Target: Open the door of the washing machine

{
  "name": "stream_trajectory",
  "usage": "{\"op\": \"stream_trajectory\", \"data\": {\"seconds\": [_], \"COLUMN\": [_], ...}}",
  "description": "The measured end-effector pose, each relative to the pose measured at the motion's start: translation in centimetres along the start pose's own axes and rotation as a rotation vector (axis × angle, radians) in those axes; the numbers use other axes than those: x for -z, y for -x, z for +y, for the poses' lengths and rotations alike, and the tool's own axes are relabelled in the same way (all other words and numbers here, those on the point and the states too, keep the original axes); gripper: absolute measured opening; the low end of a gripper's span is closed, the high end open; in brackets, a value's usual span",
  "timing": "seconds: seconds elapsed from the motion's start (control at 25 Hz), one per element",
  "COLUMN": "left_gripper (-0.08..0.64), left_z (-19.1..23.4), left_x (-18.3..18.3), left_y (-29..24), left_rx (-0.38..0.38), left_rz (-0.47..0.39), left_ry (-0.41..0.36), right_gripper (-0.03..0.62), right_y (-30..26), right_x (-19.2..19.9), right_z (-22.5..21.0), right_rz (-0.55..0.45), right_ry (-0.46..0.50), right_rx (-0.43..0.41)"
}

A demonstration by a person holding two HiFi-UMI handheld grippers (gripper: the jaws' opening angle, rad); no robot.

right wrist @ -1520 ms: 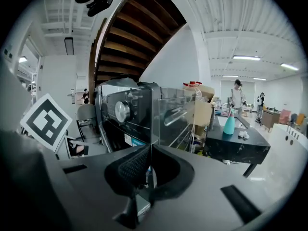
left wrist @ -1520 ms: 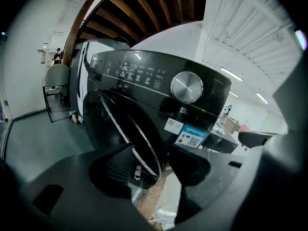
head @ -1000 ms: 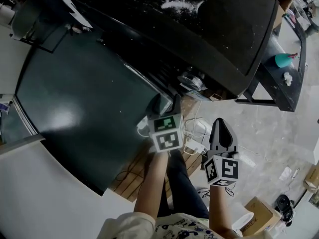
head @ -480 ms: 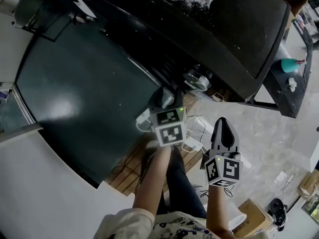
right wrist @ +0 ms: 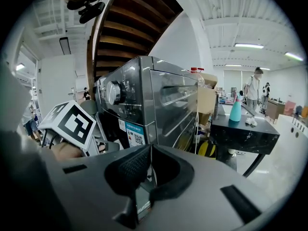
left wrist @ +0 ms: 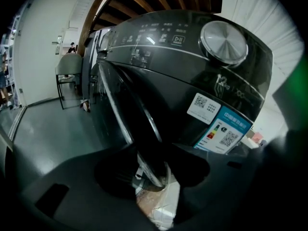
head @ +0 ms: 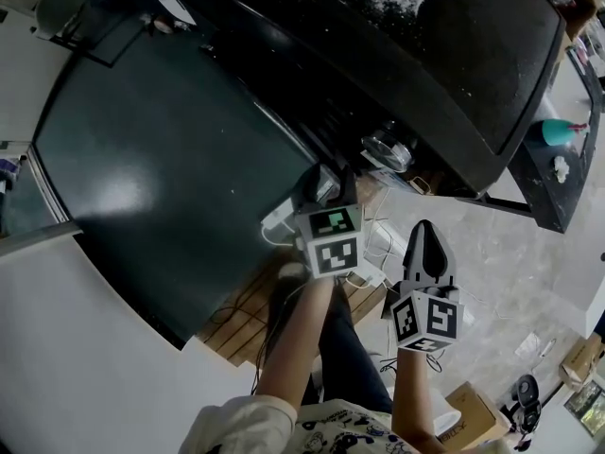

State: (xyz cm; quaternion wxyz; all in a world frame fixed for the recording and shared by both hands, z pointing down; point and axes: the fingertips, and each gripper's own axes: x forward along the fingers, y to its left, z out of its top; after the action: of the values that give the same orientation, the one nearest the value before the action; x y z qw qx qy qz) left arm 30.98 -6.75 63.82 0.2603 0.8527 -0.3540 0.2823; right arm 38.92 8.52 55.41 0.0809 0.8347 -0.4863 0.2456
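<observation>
The dark washing machine (head: pixel 397 45) fills the top of the head view, and its silver knob (left wrist: pixel 224 42) shows in the left gripper view. My left gripper (head: pixel 323 185) is at the front of the machine. The chrome-edged rim of the round door (left wrist: pixel 129 124) runs down between the jaws of that left gripper (left wrist: pixel 155 163). These jaws are closing, and a gap still shows beside the rim. My right gripper (head: pixel 426 239) hangs to the right, away from the machine (right wrist: pixel 144 100). The right gripper (right wrist: pixel 149 153) is shut on nothing.
White cables and a power strip (head: pixel 371 274) lie on a wooden pallet below the grippers. A black table (head: pixel 558 173) with a teal bottle (right wrist: pixel 235 107) stands right of the machine. A cardboard box (head: pixel 473 412) sits on the floor. People (right wrist: pixel 254 88) stand far back.
The head view has drifted a little. Both grippers keep their places, the left one at the door's rim.
</observation>
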Motion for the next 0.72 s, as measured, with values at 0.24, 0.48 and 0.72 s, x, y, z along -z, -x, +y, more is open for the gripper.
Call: {"op": "stream_trajectory", "data": {"seconds": [0.24, 0.48, 0.72], "left_gripper": [0.195, 0.189, 0.181], "left_z": [0.9, 2.2, 4.3], "left_x": [0.8, 2.1, 3.3], "left_y": [1.0, 2.4, 4.0], "left_rx": [-0.007, -0.021, -0.044], "left_rz": [0.002, 0.018, 0.024], "left_ry": [-0.006, -0.029, -0.016], "right_gripper": [0.018, 0.018, 0.018], "right_y": [-0.2, -0.3, -0.9], "right_x": [-0.2, 0.0, -0.3], "right_z": [0.5, 1.9, 4.0], "right_rz": [-0.005, 0.0, -0.006], "right_ry": [0.008, 0.018, 0.038], "right_rx": [-0.02, -0.048, -0.095]}}
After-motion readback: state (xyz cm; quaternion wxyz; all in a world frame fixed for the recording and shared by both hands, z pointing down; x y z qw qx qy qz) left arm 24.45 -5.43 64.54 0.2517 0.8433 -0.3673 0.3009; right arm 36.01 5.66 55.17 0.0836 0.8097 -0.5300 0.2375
